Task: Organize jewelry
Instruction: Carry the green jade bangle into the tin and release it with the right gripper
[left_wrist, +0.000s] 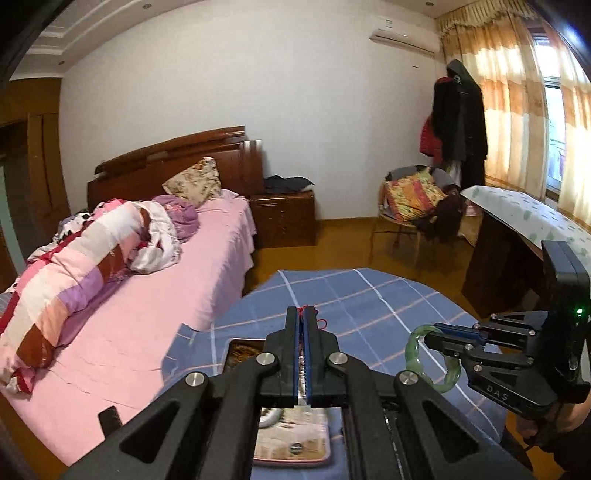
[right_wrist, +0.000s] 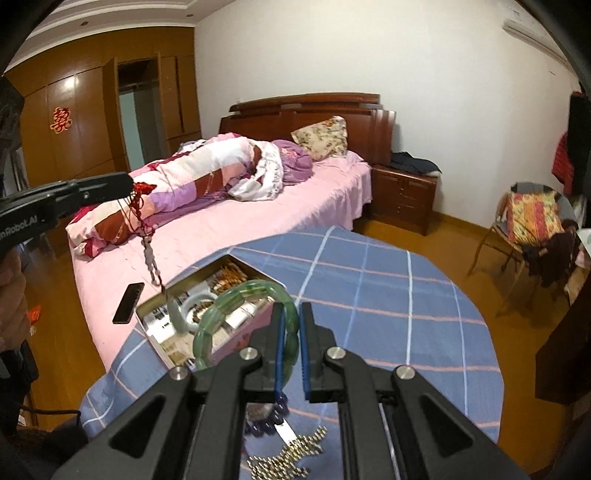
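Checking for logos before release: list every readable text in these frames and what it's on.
"DAS": side of the right hand-held gripper.
"nRobot.AI", start cut off: side of the left hand-held gripper.
Red double-happiness sign: wardrobe door.
Air conditioner logo: too small to read.

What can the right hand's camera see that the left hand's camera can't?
Only the right wrist view shows the phone on the bed, the silver beads on the table, and the jade pendant dangling from the red cord over the open tin.

Only the left wrist view shows the curtains and a second table.

Both show the green bangle pinched in the right gripper, the left gripper, the bed and the blue checked tablecloth.
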